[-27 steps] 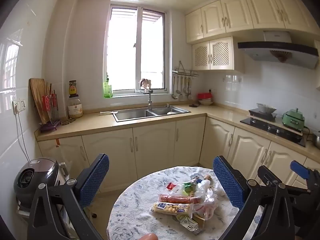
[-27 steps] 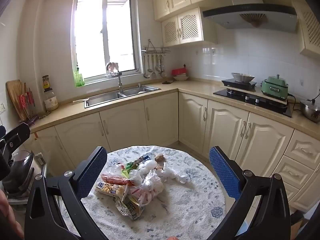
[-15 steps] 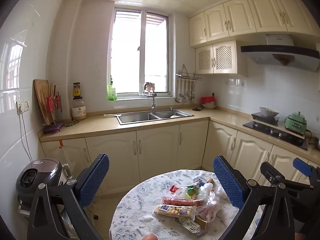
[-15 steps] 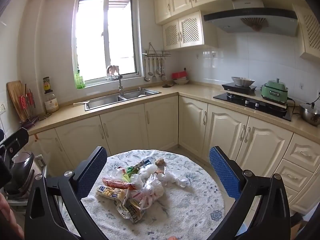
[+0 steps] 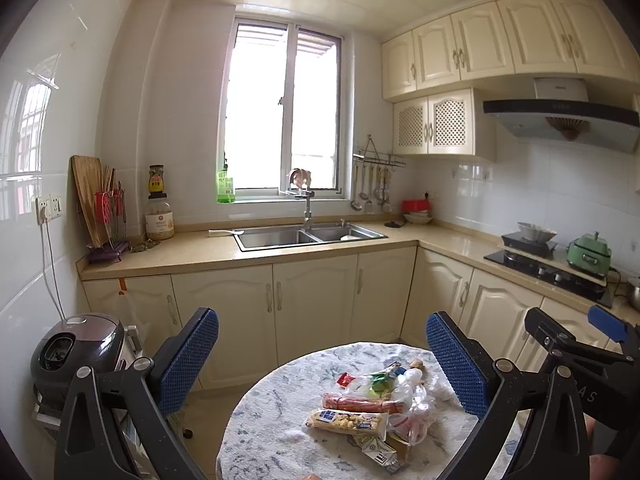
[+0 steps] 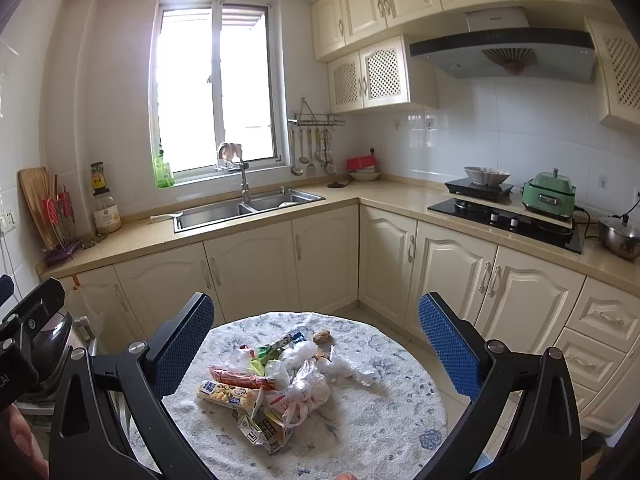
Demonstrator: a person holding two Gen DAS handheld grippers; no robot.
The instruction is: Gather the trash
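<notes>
Trash, a heap of wrappers and crumpled bags, sits mid-way on the round table. Both the left gripper and right gripper hover spread wide, empty. Loose film could slip or scatter when pinched. Cream kitchen cabinets surround the patterned cloth.
</notes>
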